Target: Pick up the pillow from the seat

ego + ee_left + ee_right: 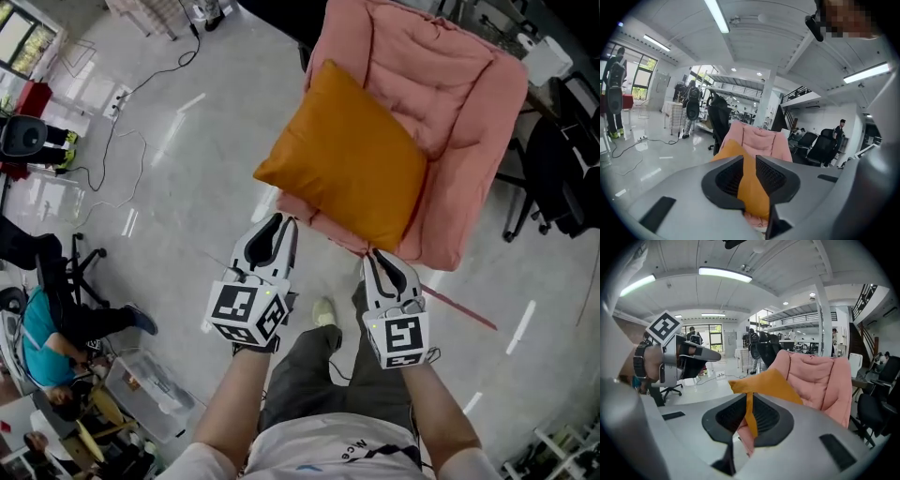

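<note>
Left hand-held gripper (279, 225) slightly apart, right hand-held gripper (377, 258) together, orange pillow (347, 155) beyond, one corner toward them.

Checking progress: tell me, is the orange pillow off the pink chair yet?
No, the orange pillow lies on the seat of the pink chair.

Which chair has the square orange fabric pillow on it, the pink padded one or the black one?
The pink padded chair: the square orange fabric pillow lies on its seat, overhanging the edge. The black office chair stands beside it.

Much of seat (442, 231) under the pillow (352, 155)
</note>
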`<state>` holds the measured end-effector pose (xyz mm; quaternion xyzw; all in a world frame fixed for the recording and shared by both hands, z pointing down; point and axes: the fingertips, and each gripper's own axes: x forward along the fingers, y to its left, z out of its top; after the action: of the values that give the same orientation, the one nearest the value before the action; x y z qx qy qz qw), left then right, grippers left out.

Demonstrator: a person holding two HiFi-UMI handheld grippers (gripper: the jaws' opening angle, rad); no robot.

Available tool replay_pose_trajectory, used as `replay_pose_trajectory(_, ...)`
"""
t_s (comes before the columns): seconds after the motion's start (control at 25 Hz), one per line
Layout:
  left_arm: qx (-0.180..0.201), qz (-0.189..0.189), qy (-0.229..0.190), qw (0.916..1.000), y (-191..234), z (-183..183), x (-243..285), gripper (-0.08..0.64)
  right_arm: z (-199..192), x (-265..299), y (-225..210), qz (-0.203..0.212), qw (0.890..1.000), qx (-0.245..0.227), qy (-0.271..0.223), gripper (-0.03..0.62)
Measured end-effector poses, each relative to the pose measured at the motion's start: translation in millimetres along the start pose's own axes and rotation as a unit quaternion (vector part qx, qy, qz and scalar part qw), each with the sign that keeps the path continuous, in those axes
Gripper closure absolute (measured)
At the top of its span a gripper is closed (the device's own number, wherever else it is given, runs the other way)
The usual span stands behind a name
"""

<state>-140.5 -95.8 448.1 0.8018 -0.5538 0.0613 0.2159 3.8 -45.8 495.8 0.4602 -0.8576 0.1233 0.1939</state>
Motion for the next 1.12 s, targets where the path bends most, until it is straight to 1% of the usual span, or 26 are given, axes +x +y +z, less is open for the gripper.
replay_pose_trajectory(0.08, -0.009, 0.01, 0.004, 0.9999, 18, -20, 15, 0.45, -24, 22, -3, -0.007, 1.0, -0.024, 0.007, 0.567)
replay_pose_trajectory(0.12, -0.013, 0.013, 0.004, 0.9998, 27, -29, 23, 0.427, -37, 34, -5, -0.01, 0.999, -0.037, 0.012, 0.555)
replay_pose_trajectory(0.24, -0.032, 0.025, 0.005, 0.9992, 51, -55, 50, 0.391, -75, 66, -13, -0.017, 0.997, -0.065, 0.028, 0.518)
replay_pose_trajectory(0.36, -0.056, 0.042, 0.005, 0.9975, 78, -78, 70, 0.357, -111, 93, -17, -0.021, 0.995, -0.093, 0.043, 0.466)
replay_pose_trajectory(0.48, -0.073, 0.056, 0.003, 0.9957, 98, -94, 86, 0.323, -145, 116, -22, -0.03, 0.989, -0.131, 0.061, 0.407)
replay_pose_trajectory(0.56, -0.084, 0.061, 0.0, 0.9946, 108, -105, 97, 0.308, -166, 130, -25, -0.036, 0.983, -0.163, 0.072, 0.363)
replay_pose_trajectory(0.64, -0.1, 0.06, -0.004, 0.9931, 117, -116, 108, 0.297, -187, 144, -28, -0.043, 0.975, -0.199, 0.083, 0.326)
replay_pose_trajectory(0.76, -0.118, 0.056, -0.014, 0.9913, 129, -128, 124, 0.27, -220, 163, -32, -0.058, 0.963, -0.245, 0.099, 0.288)
replay_pose_trajectory(0.88, -0.116, 0.053, -0.027, 0.9915, 136, -132, 140, 0.265, -244, 177, -40, -0.083, 0.954, -0.269, 0.106, 0.271)
replay_pose_trajectory(1.0, -0.105, 0.047, -0.033, 0.9928, 137, -132, 152, 0.265, -253, 189, -43, -0.102, 0.947, -0.286, 0.107, 0.264)
replay_pose_trajectory(1.12, -0.096, 0.04, -0.03, 0.9941, 138, -133, 164, 0.256, -260, 200, -48, -0.126, 0.937, -0.309, 0.104, 0.264)
